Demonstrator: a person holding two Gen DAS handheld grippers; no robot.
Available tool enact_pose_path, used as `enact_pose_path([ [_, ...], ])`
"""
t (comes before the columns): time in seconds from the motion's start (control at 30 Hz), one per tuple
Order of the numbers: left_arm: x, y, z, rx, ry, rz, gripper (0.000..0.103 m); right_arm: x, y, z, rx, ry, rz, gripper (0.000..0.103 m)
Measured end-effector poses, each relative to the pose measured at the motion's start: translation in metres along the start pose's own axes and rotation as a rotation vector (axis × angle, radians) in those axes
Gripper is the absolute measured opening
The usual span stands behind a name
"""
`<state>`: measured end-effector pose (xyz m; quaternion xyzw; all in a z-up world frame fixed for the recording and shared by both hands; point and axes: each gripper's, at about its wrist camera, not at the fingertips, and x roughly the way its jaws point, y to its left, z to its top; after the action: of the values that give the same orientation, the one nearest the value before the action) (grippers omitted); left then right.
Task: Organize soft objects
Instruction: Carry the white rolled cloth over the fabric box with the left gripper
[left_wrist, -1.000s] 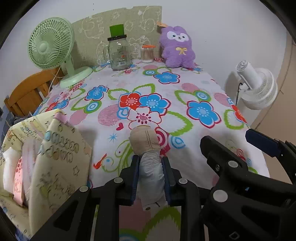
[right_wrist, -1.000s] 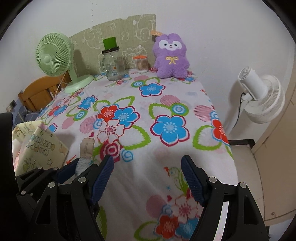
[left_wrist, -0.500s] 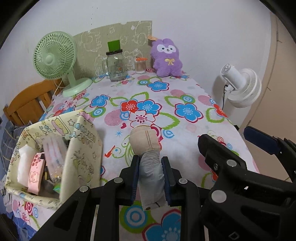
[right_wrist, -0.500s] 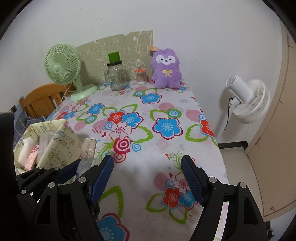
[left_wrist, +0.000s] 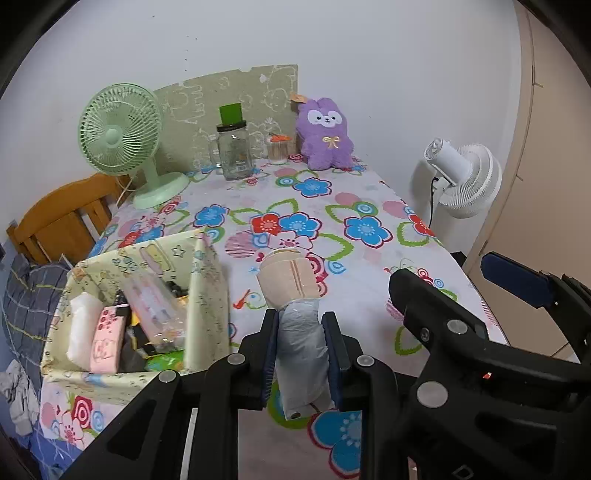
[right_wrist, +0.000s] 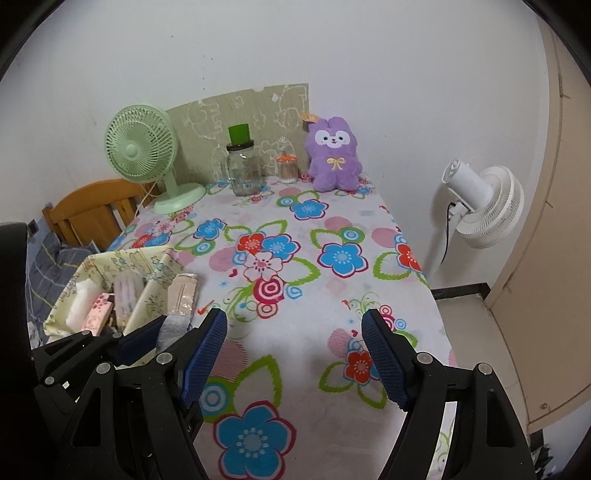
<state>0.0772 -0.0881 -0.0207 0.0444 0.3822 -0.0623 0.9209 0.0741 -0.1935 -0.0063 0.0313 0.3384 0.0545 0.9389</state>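
My left gripper (left_wrist: 301, 354) is shut on a beige rolled bandage (left_wrist: 288, 280) in a clear plastic sleeve, which sticks up above the flowered tablecloth (left_wrist: 332, 221). Just left of it stands a yellow patterned fabric basket (left_wrist: 207, 295) holding a white pack, a pink pack and other items. The roll (right_wrist: 181, 295) and the basket (right_wrist: 155, 258) also show at the left of the right wrist view. My right gripper (right_wrist: 295, 354) hangs open over the cloth with nothing between its blue pads. A purple plush rabbit (left_wrist: 325, 133) sits against the far wall.
At the far end stand a green desk fan (left_wrist: 122, 136), a glass jar (left_wrist: 234, 151) and a small cotton-swab tub (left_wrist: 277, 149). A white fan (left_wrist: 465, 177) stands off the table's right edge. A wooden chair (left_wrist: 62, 218) is at the left.
Both grippers have drawn back and risen, so more of the table shows. The basket's inside has come into view. The left gripper still holds the roll; the right stays open.
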Motion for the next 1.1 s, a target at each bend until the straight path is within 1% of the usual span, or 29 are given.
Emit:
enact_pose_path([
  [0.23, -0.017, 0.021, 0.002, 0.0, -0.029, 0.003, 0.022, -0.008, 0.022, 0.007, -0.005, -0.01, 0.017, 0.082],
  [0.43, -0.021, 0.041, 0.005, -0.002, -0.033, 0.016, 0.022, -0.008, 0.043, 0.013, -0.007, -0.029, 0.031, 0.089],
  [0.6, -0.02, 0.06, 0.008, -0.012, -0.038, 0.027, 0.023, 0.0, 0.061, 0.018, -0.017, -0.023, 0.05, 0.09],
  [0.87, -0.006, 0.092, 0.013, -0.047, -0.034, 0.046, 0.023, 0.021, 0.087, 0.028, -0.041, -0.004, 0.056, 0.09],
  [1.03, 0.003, 0.112, 0.014, -0.069, -0.026, 0.07, 0.023, 0.036, 0.104, 0.032, -0.06, 0.007, 0.084, 0.09],
  [1.1, 0.008, 0.12, 0.014, -0.082, -0.019, 0.08, 0.025, 0.043, 0.111, 0.033, -0.068, 0.011, 0.099, 0.09],
])
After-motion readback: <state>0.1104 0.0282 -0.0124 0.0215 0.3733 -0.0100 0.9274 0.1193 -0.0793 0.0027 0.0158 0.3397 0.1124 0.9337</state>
